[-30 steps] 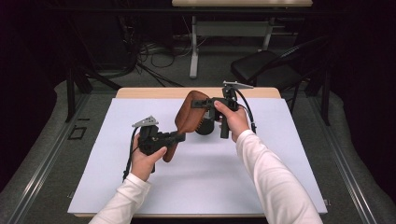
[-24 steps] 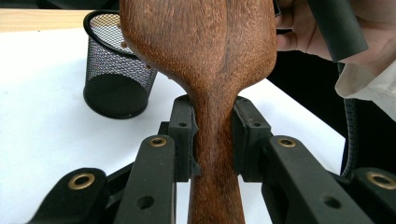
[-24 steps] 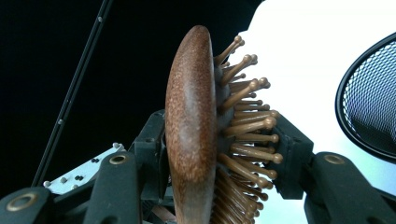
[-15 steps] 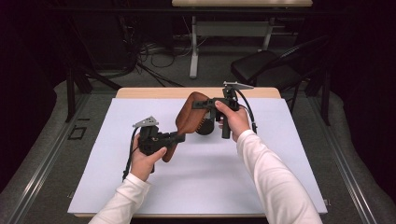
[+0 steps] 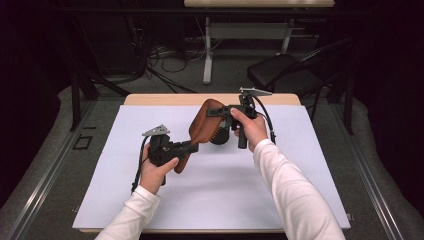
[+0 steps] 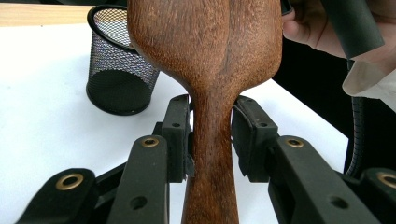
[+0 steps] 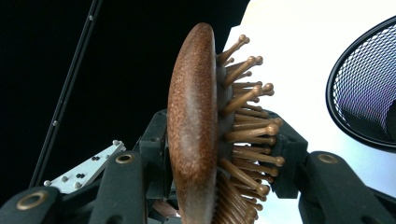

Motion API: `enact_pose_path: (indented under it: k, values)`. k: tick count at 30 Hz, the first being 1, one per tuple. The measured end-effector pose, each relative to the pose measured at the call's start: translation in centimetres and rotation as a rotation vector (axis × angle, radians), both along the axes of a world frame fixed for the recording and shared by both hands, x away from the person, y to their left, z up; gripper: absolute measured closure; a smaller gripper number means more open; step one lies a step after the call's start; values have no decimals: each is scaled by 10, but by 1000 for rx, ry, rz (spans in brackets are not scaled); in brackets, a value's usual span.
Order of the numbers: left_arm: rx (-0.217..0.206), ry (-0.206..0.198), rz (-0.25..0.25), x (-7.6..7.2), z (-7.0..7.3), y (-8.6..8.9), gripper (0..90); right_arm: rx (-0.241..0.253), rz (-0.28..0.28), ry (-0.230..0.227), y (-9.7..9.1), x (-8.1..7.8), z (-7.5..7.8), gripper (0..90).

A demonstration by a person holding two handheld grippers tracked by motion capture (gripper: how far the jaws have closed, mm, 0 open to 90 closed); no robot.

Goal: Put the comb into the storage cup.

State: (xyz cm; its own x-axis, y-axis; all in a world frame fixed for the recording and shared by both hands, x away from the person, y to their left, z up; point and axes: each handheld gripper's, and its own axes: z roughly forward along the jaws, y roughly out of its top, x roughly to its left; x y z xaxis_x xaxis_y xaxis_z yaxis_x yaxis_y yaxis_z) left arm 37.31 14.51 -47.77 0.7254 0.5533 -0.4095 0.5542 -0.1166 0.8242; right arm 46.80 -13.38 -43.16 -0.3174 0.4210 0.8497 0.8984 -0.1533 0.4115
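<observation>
Above the white worktop (image 5: 100, 200), a wooden paddle hairbrush (image 5: 202, 125) is held off the surface between both grippers. At its handle end, the left gripper (image 5: 192, 146) has its jaws on either side of the narrow neck; in the left gripper view the left pad lies against the wood while a thin gap shows beside the right pad, and these jaws have just been opening, with the handle (image 6: 212, 154) between them. At the head end, the right gripper (image 5: 215, 112) is clamped across the brush: in the right gripper view one jaw presses the smooth brown back (image 7: 191, 121) and the other bears on the ball-tipped wooden bristles (image 7: 247, 121), these jaws having just been closing on it. The brush slants from the left gripper up and away toward the right one. Just behind the brush head stands a black wire-mesh pen cup (image 6: 119, 70), upright on the worktop, partly hidden in the high view. White sleeves (image 5: 292, 190) cover both forearms.
</observation>
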Motion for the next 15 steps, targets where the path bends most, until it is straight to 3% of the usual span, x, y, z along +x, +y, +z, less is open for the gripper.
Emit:
enact_pose_path:
  k: [15]
  values:
    - [-4, 3, 5, 1, -1, 0, 646, 8, -9, 22, 0, 0, -1, 513]
